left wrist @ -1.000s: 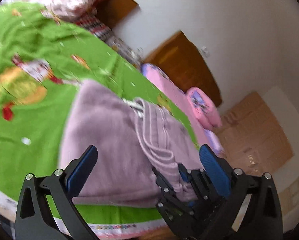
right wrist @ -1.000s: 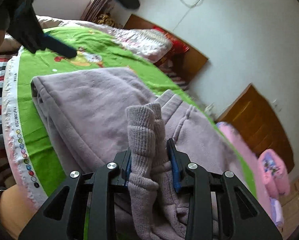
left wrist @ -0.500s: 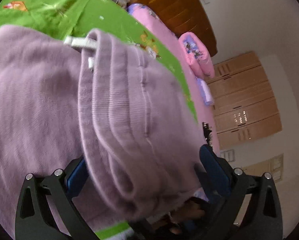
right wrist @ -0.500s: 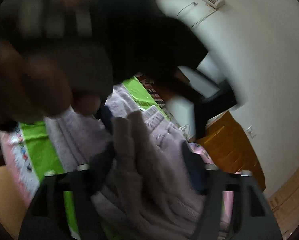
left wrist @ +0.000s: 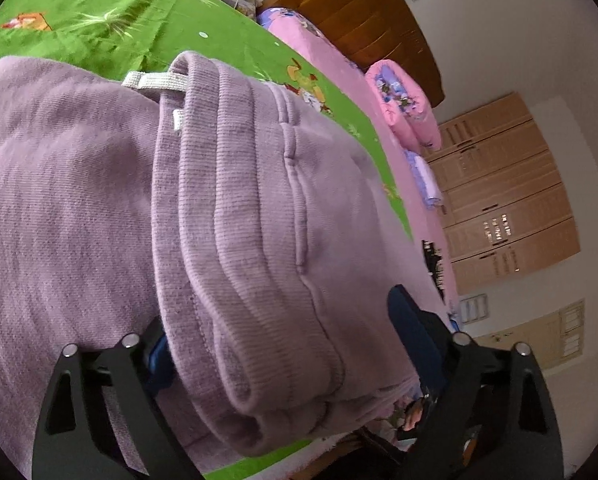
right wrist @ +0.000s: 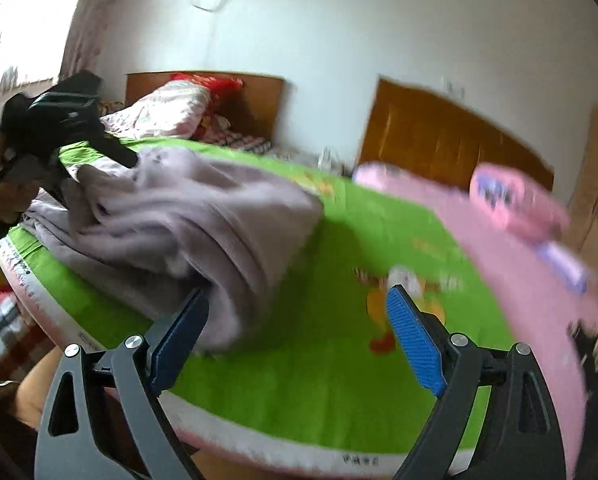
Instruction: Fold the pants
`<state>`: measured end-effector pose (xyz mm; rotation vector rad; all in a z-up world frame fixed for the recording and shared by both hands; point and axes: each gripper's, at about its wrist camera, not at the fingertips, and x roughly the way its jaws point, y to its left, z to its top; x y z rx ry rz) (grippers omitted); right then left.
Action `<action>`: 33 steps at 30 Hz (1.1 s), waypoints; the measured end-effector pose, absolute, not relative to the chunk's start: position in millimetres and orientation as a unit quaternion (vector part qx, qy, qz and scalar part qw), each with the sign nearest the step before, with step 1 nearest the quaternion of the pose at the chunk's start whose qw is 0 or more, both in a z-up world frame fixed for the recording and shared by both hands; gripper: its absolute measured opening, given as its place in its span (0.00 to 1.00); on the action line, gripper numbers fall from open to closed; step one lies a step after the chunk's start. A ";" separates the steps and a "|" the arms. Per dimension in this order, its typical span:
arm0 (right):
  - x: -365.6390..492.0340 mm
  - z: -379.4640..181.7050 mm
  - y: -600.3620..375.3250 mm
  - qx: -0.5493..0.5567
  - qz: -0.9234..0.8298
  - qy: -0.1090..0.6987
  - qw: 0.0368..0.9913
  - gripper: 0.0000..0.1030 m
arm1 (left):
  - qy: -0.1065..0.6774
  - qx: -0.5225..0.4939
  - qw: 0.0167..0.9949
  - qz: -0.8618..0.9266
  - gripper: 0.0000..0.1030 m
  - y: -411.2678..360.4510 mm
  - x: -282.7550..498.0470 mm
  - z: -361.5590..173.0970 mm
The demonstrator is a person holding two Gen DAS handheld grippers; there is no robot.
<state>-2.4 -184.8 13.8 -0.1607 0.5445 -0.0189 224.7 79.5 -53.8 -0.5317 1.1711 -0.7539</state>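
My left gripper (left wrist: 283,344) straddles the folded lilac pants (left wrist: 227,216), its wide jaws having just narrowed slightly. My right gripper (right wrist: 297,336) has just opened, jaws empty, pants (right wrist: 187,216) just beside its left pad. Both lie over the green sheet (right wrist: 339,360); beyond it, a pink quilt (right wrist: 515,264).

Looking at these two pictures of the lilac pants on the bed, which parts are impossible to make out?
- Left wrist view: the pants fill the frame and cover the left claw's left pad, so contact there is unclear.
- Left wrist view: the pants' legs run off the left edge.
- Right wrist view: motion blur smears the pants folds and the cartoon print on the green sheet.
- Right wrist view: the left claw is dark and blurred, so its tips are indistinct.
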 end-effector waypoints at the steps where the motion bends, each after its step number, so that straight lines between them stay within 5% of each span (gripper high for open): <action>1: 1.4 8.9 -186.8 -0.067 -0.010 0.275 0.959 0.83 | 0.535 -0.239 0.736 -0.339 0.84 78.1 224.6 -53.5; 5: 13.8 -4.1 -196.0 -0.005 0.013 0.308 0.951 0.83 | 0.543 -0.217 0.746 -0.318 0.71 72.2 224.3 -51.1; 9: 14.2 -12.1 -180.1 0.003 0.028 0.331 0.943 0.83 | 0.545 -0.196 0.755 -0.308 0.37 66.0 223.1 -49.3; 12: 19.1 -21.1 -167.1 -0.006 0.028 0.342 0.939 0.83 | 0.514 -0.146 0.791 -0.297 0.24 48.0 209.4 -24.9; 20: 42.2 -23.1 -143.0 -0.050 -0.020 0.354 0.934 0.84 | 0.427 -0.089 0.817 -0.377 0.19 -18.8 202.0 104.5; 25: 43.5 -22.5 -130.0 -0.099 -0.050 0.350 0.930 0.84 | 0.387 -0.122 0.830 -0.382 0.19 23.0 197.1 146.2; 29: 32.0 -21.7 -115.6 -0.147 -0.039 0.320 0.935 0.84 | 0.395 -0.200 0.835 -0.327 0.19 117.4 202.4 105.3; 33: 32.4 -28.7 -104.6 -0.182 -0.024 0.314 0.931 0.83 | 0.441 -0.314 0.799 -0.262 0.19 206.4 198.1 -12.7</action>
